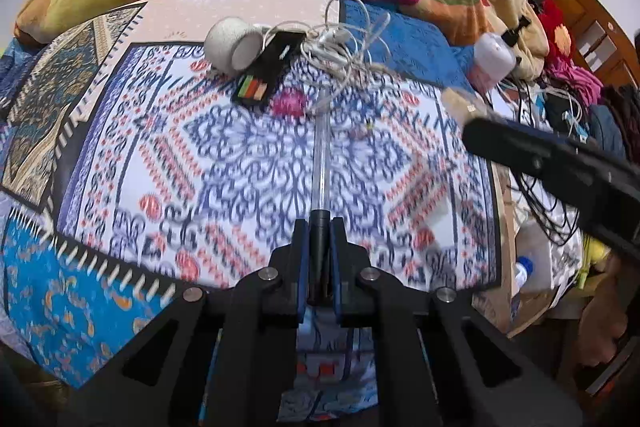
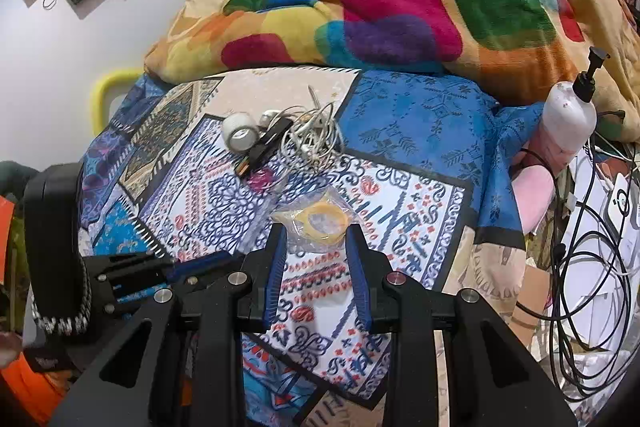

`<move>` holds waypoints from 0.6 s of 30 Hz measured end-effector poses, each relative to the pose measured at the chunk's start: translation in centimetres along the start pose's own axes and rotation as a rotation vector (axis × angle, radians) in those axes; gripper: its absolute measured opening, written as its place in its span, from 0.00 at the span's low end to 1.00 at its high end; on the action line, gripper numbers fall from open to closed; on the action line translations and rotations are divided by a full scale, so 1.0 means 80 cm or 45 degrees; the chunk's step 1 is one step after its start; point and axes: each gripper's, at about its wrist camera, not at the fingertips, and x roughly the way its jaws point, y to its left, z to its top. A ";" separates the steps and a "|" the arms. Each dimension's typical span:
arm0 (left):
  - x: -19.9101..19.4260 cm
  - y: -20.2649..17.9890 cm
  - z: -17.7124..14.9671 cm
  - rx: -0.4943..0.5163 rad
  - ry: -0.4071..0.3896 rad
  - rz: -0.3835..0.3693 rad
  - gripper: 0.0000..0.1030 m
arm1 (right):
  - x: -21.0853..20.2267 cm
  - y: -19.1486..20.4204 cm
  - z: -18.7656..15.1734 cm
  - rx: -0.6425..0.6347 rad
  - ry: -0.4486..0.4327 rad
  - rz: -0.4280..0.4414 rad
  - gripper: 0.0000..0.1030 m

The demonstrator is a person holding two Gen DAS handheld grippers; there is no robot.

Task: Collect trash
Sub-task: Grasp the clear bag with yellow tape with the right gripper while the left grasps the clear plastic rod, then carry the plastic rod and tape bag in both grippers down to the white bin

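My left gripper [image 1: 319,223] is shut on a pen [image 1: 321,163] with a clear barrel and black end, held above the patterned bedspread [image 1: 224,155]. The left gripper also shows at the left of the right wrist view [image 2: 200,263]. My right gripper [image 2: 316,233] is open, its fingers on either side of a crumpled clear plastic bag with a yellow ring inside [image 2: 320,221], lying on the bedspread [image 2: 400,195]. The right gripper's finger [image 1: 520,147] crosses the right of the left wrist view. A small pink wrapper [image 1: 289,101] lies near the cables, and shows in the right wrist view [image 2: 260,181].
A white tape roll [image 1: 232,45], a black box [image 1: 266,71] and tangled white cables [image 1: 340,47] lie at the far side. A colourful blanket [image 2: 400,11] is heaped behind. A pump bottle [image 2: 568,119] stands at the right edge beside black cables [image 2: 588,267].
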 end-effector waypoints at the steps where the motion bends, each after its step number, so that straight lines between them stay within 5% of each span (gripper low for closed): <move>1: -0.003 -0.001 -0.007 0.001 0.007 0.000 0.09 | -0.001 0.002 -0.002 -0.008 0.005 -0.001 0.27; 18: -0.020 -0.004 -0.054 -0.057 0.068 0.042 0.11 | -0.032 0.032 -0.035 -0.061 0.024 -0.018 0.27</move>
